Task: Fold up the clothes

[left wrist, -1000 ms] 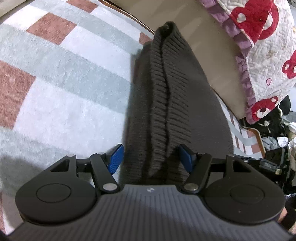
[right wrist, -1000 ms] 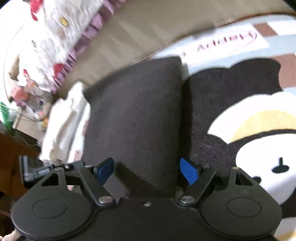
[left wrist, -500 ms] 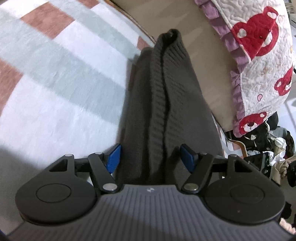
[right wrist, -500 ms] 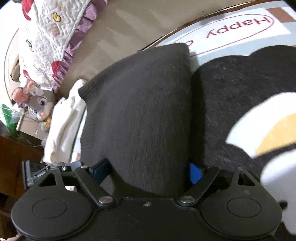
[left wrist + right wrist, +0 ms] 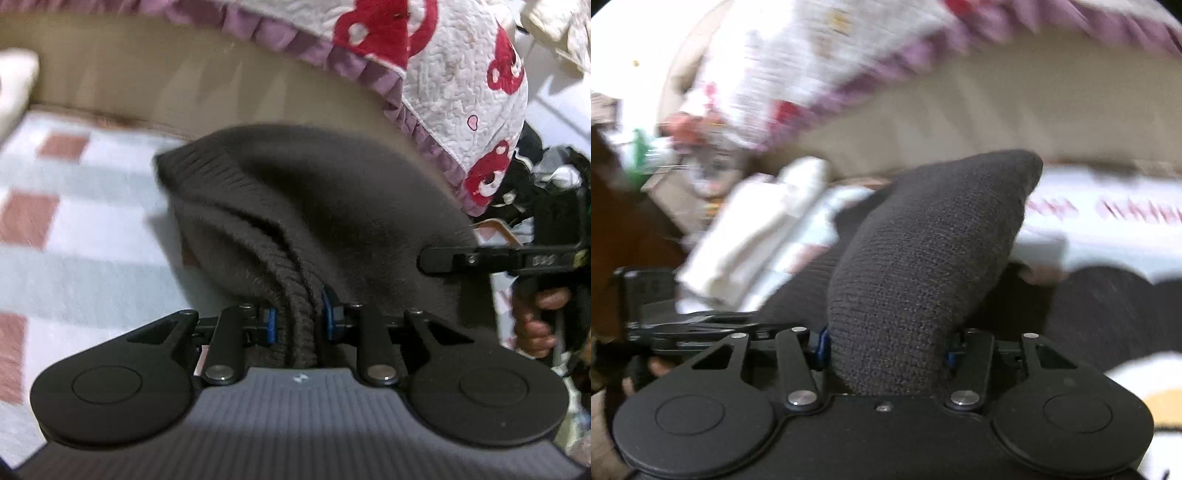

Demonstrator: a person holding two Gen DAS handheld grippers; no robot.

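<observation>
A dark grey knit sweater (image 5: 332,206), folded into a long strip, hangs lifted above the patterned rug (image 5: 74,236). My left gripper (image 5: 298,321) is closing, and its blue pads pinch the ribbed hem of the sweater. In the right wrist view the sweater's other end (image 5: 923,258) bulges up between the pads of my right gripper (image 5: 884,347), whose jaws are closing and press on the thick fold. The right gripper's body and the hand holding it (image 5: 535,306) show at the right edge of the left wrist view.
A quilted white blanket with red bears and a purple frill (image 5: 461,85) hangs over a beige bed side (image 5: 184,85) behind the rug. White folded cloth (image 5: 757,236) lies left of the sweater. A dark clutter pile (image 5: 546,173) sits at the far right.
Both grippers went from standing open around the flat sweater to closed on its two ends. Both rose and rolled, lifting the sweater off the rug so that it bunches up.
</observation>
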